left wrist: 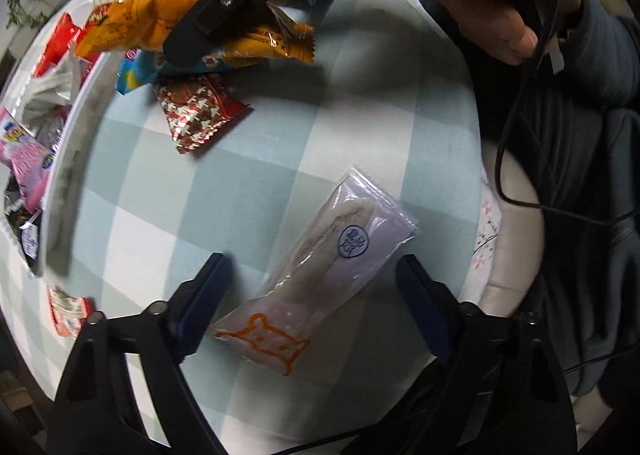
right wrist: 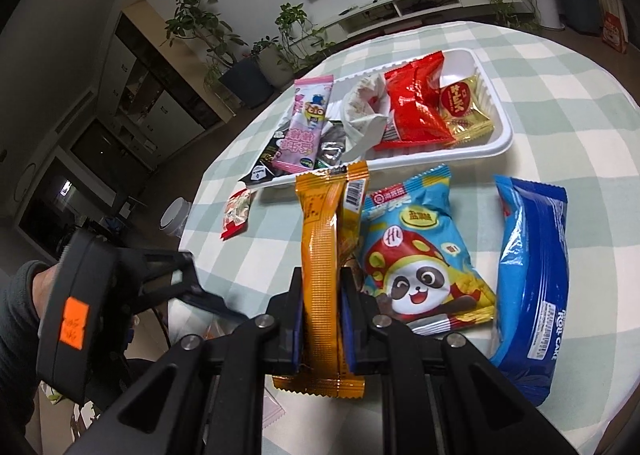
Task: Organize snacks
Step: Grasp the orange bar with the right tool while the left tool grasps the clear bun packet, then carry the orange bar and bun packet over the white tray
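Between right tongs (right wrist: pixel 323 291), orange packet (right wrist: pixel 326 251), pinched

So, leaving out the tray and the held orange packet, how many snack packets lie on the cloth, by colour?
Blue: 2, the panda-print bag and the roll-cake pack.
Red: 2, the patterned foil packet and the small red-white packet.
Clear: 1, the plastic packet with an orange bear.
Total: 5.
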### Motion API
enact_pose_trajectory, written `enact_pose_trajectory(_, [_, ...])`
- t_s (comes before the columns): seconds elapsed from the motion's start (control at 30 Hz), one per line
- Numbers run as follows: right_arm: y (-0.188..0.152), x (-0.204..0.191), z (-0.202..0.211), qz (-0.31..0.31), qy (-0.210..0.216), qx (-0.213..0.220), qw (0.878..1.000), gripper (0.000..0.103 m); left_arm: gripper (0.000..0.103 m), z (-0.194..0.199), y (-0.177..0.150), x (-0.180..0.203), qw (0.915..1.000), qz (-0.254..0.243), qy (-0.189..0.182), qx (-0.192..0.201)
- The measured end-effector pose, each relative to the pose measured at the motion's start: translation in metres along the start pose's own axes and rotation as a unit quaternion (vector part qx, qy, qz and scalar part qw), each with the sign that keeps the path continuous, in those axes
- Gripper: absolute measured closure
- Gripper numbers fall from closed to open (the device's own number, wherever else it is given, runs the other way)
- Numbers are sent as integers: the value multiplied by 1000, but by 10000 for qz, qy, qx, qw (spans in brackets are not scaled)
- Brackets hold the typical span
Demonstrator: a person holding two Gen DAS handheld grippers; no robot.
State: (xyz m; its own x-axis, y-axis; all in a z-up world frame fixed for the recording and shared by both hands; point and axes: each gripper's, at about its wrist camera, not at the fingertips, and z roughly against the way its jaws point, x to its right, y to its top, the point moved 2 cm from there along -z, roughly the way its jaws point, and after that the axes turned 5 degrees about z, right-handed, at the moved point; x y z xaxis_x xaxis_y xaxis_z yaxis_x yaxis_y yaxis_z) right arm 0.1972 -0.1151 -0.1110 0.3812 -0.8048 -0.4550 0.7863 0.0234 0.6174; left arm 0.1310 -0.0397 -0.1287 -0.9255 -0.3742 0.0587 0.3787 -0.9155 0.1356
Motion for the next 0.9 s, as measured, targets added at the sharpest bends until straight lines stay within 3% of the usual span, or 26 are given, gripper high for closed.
enact_pose_trajectory(0.23, [-1, 5, 1, -74, 4, -9, 10000, 86, 51, 12, -1, 12, 9999, -139, -14, -65])
enact_pose_trajectory(0.33, [-2, 6, 1, -96, -18, -2, 10000, 86, 58, 15, 3, 21, 9997, -172, 105, -129])
enact_pose_trajectory(0.53, [-2, 10, 3, -167, -90, 30, 9998, 86, 75, 24, -2, 24, 9995, 246, 176, 36])
enact_pose_trajectory(0.7, [-2, 10, 4, -166, -98, 55, 9998, 86, 79, 33, -12, 12, 9953, 901, 98, 331])
enact_pose_trajectory(0.9, [-3, 15, 9, -221, -160, 168, 9995, 86, 80, 41, -25, 2, 9896, 1327, 114, 550])
